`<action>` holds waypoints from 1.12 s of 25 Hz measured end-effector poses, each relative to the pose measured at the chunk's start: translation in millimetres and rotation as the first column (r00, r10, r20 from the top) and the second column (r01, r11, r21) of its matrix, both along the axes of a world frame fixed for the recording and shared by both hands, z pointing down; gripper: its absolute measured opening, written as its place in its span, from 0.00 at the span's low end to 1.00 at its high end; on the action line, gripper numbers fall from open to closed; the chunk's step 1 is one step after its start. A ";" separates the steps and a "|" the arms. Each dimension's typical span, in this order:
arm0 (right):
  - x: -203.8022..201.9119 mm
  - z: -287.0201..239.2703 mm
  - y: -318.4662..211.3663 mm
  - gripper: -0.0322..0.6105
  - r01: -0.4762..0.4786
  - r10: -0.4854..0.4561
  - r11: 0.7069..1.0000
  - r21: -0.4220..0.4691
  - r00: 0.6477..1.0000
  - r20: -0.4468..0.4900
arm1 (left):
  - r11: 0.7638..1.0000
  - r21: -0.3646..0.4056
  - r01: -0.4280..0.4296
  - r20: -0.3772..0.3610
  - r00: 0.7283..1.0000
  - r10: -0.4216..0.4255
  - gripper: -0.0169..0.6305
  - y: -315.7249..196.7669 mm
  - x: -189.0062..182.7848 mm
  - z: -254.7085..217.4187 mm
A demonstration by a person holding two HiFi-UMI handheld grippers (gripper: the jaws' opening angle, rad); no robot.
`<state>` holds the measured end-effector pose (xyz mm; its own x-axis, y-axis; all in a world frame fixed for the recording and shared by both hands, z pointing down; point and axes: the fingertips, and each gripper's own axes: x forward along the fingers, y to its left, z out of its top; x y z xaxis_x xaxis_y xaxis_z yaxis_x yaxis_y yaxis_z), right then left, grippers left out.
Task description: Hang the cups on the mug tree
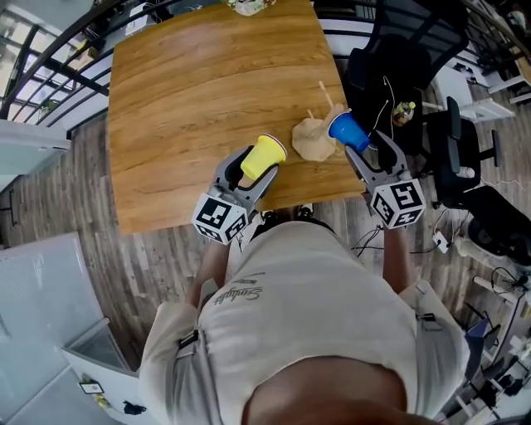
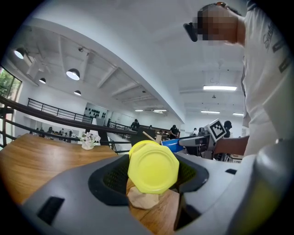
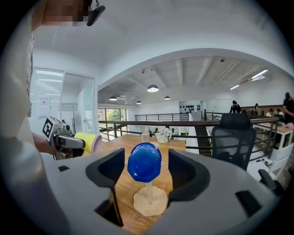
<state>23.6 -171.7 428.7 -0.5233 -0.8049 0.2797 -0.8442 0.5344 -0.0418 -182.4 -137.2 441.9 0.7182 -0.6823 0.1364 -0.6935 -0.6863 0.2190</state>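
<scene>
My left gripper (image 1: 255, 170) is shut on a yellow cup (image 1: 264, 157) and holds it on its side above the near edge of the wooden table (image 1: 191, 100). In the left gripper view the cup's base (image 2: 153, 168) fills the gap between the pads. The wooden mug tree (image 1: 314, 139) stands just right of it. A blue cup (image 1: 347, 131) sits tilted on one of the tree's pegs. My right gripper (image 1: 369, 151) is open around the blue cup (image 3: 144, 162), with a gap on each side. Below it I see the tree's stem and base (image 3: 149, 201).
Black office chairs (image 1: 452, 141) and cables crowd the floor right of the table. A small flower vase (image 1: 249, 7) stands at the table's far edge. A railing (image 1: 50, 66) runs past the far left corner. A white cabinet (image 1: 41, 315) stands at the lower left.
</scene>
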 end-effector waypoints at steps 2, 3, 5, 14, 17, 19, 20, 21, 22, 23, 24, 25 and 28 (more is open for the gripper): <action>5.6 -9.7 4.0 0.50 -0.021 0.021 1.000 0.010 0.999 0.024 | 1.000 0.004 -0.021 0.005 1.000 0.021 0.45 -0.7 6.2 -1.9; 9.3 -15.0 5.4 0.49 -0.037 0.036 0.999 0.013 0.998 0.043 | 1.000 0.005 -0.030 0.006 1.000 0.030 0.45 -1.6 9.1 -2.6; 18.0 -24.4 7.6 0.47 -0.072 0.070 0.997 0.023 0.994 0.085 | 0.999 0.005 -0.049 0.009 0.999 0.049 0.45 -3.4 15.0 -2.5; 38.0 -31.6 27.1 0.39 -0.121 0.114 0.989 0.079 0.990 0.088 | 0.988 -0.044 -0.147 0.079 0.986 0.150 0.45 -16.5 47.1 21.1; 45.2 -31.1 27.2 0.39 -0.127 0.120 0.988 0.090 0.989 0.084 | 0.983 -0.061 -0.173 0.104 0.978 0.179 0.45 -23.5 61.5 34.6; 52.2 -31.6 24.3 0.39 -0.137 0.130 0.986 0.096 0.988 0.078 | 0.980 -0.074 -0.186 0.120 0.974 0.194 0.45 -29.5 71.4 43.6; 54.8 -31.5 23.1 0.39 -0.142 0.135 0.985 0.098 0.988 0.073 | 0.978 -0.082 -0.191 0.125 0.972 0.200 0.45 -32.2 75.6 47.7; 56.7 -30.9 22.6 0.38 -0.146 0.139 0.984 0.100 0.988 0.067 | 0.977 -0.089 -0.193 0.131 0.970 0.204 0.45 -34.4 79.0 51.3; 58.3 -30.0 22.5 0.38 -0.149 0.143 0.984 0.099 0.988 0.061 | 0.977 -0.094 -0.193 0.138 0.969 0.205 0.45 -36.4 82.0 54.3; 60.3 -29.0 22.8 0.38 -0.151 0.146 0.984 0.098 0.988 0.058 | 0.976 -0.099 -0.192 0.145 0.968 0.205 0.45 -38.4 85.0 56.9; 62.9 -28.1 22.8 0.38 -0.155 0.150 0.983 0.094 0.987 0.058 | 0.976 -0.104 -0.191 0.151 0.967 0.205 0.45 -40.6 88.2 59.3; 66.1 -27.4 22.4 0.38 -0.158 0.153 0.983 0.090 0.986 0.062 | 0.975 -0.111 -0.191 0.156 0.966 0.206 0.45 -43.1 91.6 61.6; 75.9 -27.2 18.9 0.38 -0.171 0.163 0.982 0.074 0.982 0.099 | 0.972 -0.132 -0.192 0.167 0.963 0.213 0.45 -48.5 100.2 67.0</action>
<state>99.5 -152.9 401.4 -0.4000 -0.9014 0.1661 -0.9164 0.3908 -0.0858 -82.3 -185.7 508.9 0.7965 -0.4977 0.3434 -0.5776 -0.7942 0.1887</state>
